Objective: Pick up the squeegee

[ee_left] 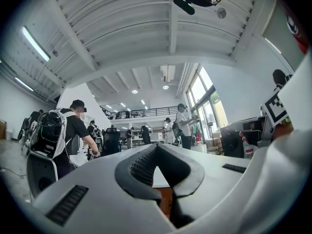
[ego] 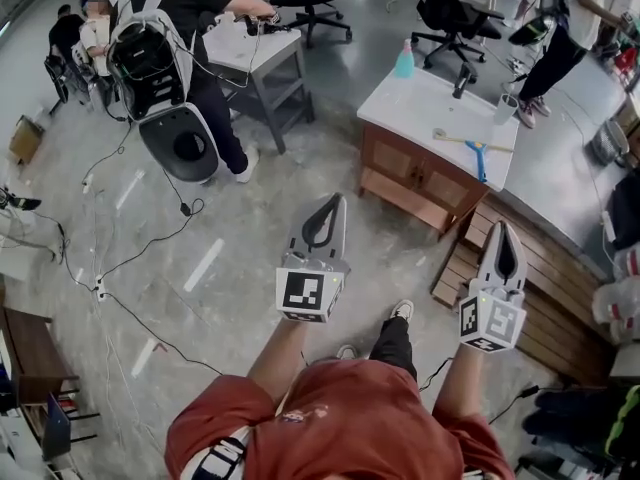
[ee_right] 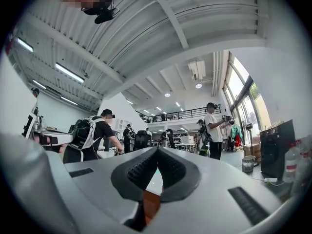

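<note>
The squeegee (ego: 474,149), with a pale wooden handle and a blue head, lies on the white top of a wooden vanity cabinet (ego: 415,108) in the head view. My left gripper (ego: 331,201) is held out over the floor short of the cabinet's front, jaws shut and empty. My right gripper (ego: 501,227) is over the edge of a wooden platform, also shut and empty, nearer me than the squeegee. In the left gripper view the left gripper's pads (ee_left: 156,150) meet at the tip. The right gripper's pads (ee_right: 157,150) meet likewise. Neither gripper view shows the squeegee.
On the cabinet top stand a blue bottle (ego: 404,60), a dark faucet (ego: 462,78) and a cup (ego: 506,108). A slatted wooden platform (ego: 545,268) lies to the right. A person with a backpack (ego: 165,43) stands by a grey table (ego: 255,53). Cables (ego: 110,268) trail over the floor.
</note>
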{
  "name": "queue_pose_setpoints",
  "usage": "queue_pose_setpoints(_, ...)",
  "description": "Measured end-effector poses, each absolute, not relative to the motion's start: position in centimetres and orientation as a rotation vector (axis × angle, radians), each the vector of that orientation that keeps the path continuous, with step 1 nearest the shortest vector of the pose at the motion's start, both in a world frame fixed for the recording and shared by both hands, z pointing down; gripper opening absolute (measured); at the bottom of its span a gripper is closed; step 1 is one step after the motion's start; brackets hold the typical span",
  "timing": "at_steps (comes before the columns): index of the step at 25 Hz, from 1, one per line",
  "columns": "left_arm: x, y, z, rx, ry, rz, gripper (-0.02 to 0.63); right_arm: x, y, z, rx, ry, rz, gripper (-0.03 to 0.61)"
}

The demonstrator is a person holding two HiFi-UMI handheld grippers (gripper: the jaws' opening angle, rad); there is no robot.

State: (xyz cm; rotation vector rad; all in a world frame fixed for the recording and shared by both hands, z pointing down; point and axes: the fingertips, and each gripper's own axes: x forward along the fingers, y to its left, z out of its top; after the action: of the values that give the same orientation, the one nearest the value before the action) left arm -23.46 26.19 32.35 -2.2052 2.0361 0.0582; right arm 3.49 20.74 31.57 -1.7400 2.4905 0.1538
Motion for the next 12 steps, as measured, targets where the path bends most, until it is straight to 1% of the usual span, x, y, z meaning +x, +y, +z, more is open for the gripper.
queue_pose_setpoints(9, -19.9, 16.8, 32.3, -2.230, 2.034, 0.099, 0.017, 6.8, 11.3, 32.7, -1.754, 2.496, 0.095, 0.008)
queue_pose_setpoints(12, -18.1, 13.7, 32.8, -2.241, 2.029, 0.054, 0.017, 8.6, 8.2, 33.4, -1.771, 2.484, 0.075, 0.008)
